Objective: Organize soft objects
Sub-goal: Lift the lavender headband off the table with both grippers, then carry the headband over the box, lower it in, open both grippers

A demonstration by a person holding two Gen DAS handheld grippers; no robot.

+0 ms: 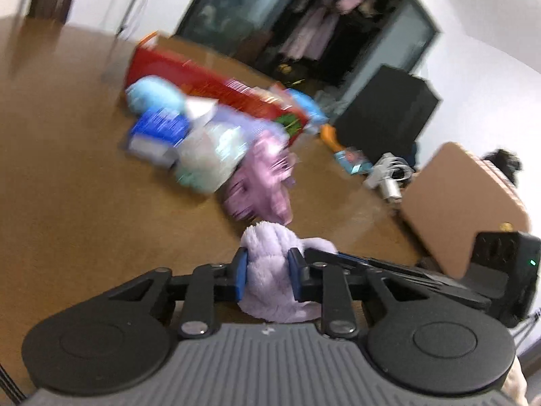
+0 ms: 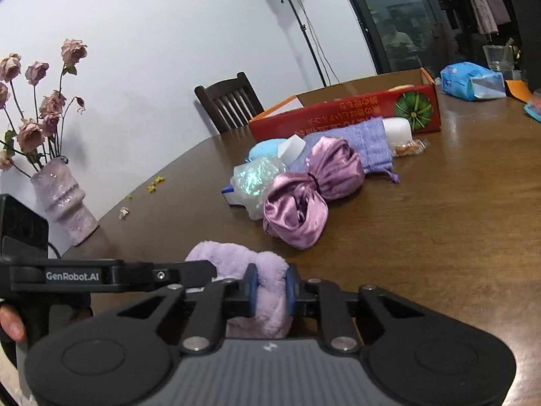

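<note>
You have both grippers clamped on the fluffy lilac plush cloth [image 2: 236, 264] at the near edge of the brown wooden table [image 2: 439, 237]: left gripper [image 1: 267, 272], right gripper [image 2: 272, 287]. The long red cardboard box [image 2: 355, 111] looks empty; the pink satin bundle [image 2: 304, 196] and other soft items still wait mid-table.

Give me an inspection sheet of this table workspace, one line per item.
Surface: brown wooden table, some petals near the vase.
Job's things: fluffy lilac cloth held at the near edge; satin pink bundle, knitted purple cloth, shiny plastic bag heaped mid-table.
Clutter: red carton, blue tissue pack, vase of dried roses.
Grippers: left gripper and right gripper both closed on the fluffy lilac cloth.
Cables: one runs down the light stand.
Surroundings: white wall, dark wooden chair, glass door.
</note>
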